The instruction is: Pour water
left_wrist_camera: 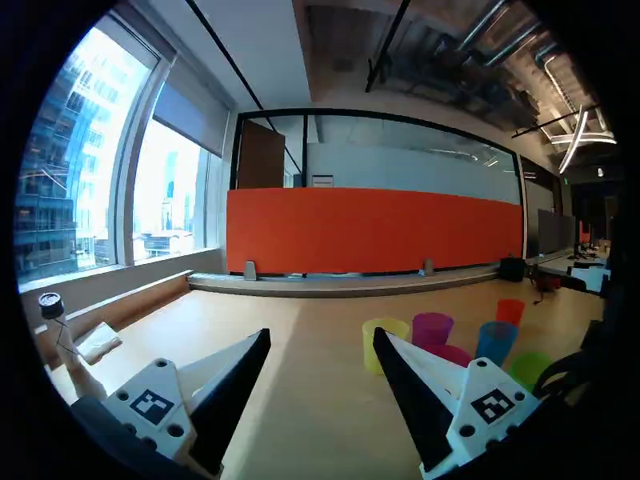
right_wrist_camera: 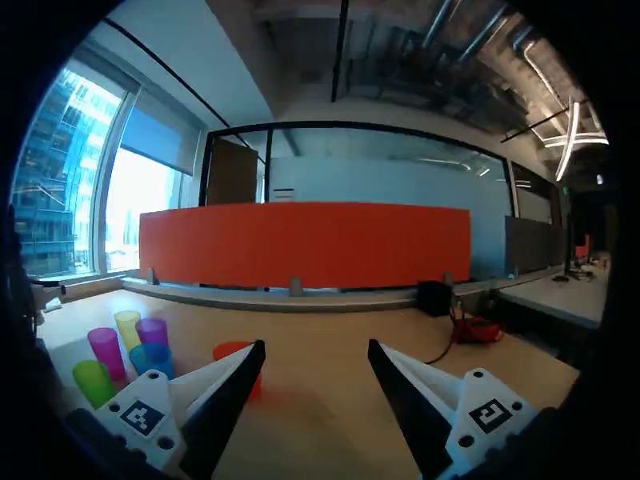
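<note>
Several coloured plastic cups stand grouped on the wooden table [left_wrist_camera: 320,416]. In the left gripper view a yellow cup [left_wrist_camera: 382,342], a magenta cup [left_wrist_camera: 433,327], a blue cup [left_wrist_camera: 497,342], an orange-red cup [left_wrist_camera: 510,310] and a green cup [left_wrist_camera: 530,368] lie ahead to the right, partly behind the right finger. My left gripper [left_wrist_camera: 320,334] is open and holds nothing. In the right gripper view the cups sit at the left: green [right_wrist_camera: 94,382], magenta [right_wrist_camera: 106,350], yellow [right_wrist_camera: 126,326], purple [right_wrist_camera: 152,330], blue [right_wrist_camera: 150,358], orange-red [right_wrist_camera: 236,352]. My right gripper [right_wrist_camera: 316,346] is open and holds nothing.
An orange partition [left_wrist_camera: 368,230] closes the table's far edge. Large windows [left_wrist_camera: 80,176] run along the left side, with a small stand [left_wrist_camera: 52,306] and a white object [left_wrist_camera: 100,340] beside them. A black box [right_wrist_camera: 434,298], a red item [right_wrist_camera: 476,328] and a cable lie far right.
</note>
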The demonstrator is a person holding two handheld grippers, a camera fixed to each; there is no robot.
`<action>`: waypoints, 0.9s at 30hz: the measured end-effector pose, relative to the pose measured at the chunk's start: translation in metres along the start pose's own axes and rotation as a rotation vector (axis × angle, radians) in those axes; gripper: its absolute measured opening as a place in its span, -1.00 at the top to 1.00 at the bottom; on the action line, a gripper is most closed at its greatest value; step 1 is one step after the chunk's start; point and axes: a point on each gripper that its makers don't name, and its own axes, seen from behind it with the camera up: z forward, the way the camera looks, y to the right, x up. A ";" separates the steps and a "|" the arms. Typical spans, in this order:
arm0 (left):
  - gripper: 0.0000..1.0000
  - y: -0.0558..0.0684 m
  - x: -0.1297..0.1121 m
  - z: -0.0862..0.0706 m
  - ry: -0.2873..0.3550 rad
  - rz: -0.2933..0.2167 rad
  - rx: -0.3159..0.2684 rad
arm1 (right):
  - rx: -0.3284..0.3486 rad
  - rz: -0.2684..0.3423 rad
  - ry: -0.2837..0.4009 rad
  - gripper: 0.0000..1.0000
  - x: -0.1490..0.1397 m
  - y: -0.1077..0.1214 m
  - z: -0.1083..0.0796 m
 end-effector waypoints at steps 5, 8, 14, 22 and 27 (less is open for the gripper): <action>-0.91 0.002 0.017 0.006 -0.001 0.007 -0.018 | 0.020 0.016 -0.019 -0.99 0.013 -0.002 0.004; -0.91 0.004 0.028 0.009 -0.005 0.007 -0.034 | 0.031 0.021 -0.039 -0.99 0.024 -0.003 0.006; -0.91 0.000 0.061 0.016 -0.001 0.013 -0.036 | 0.044 0.021 -0.056 -0.98 0.053 -0.004 0.012; -0.91 0.004 0.112 0.025 0.011 0.033 -0.062 | 0.048 0.005 -0.044 -0.99 0.100 -0.002 0.020; -0.91 0.015 0.146 0.029 0.030 0.027 -0.106 | 0.053 0.003 -0.038 -0.99 0.127 -0.001 0.024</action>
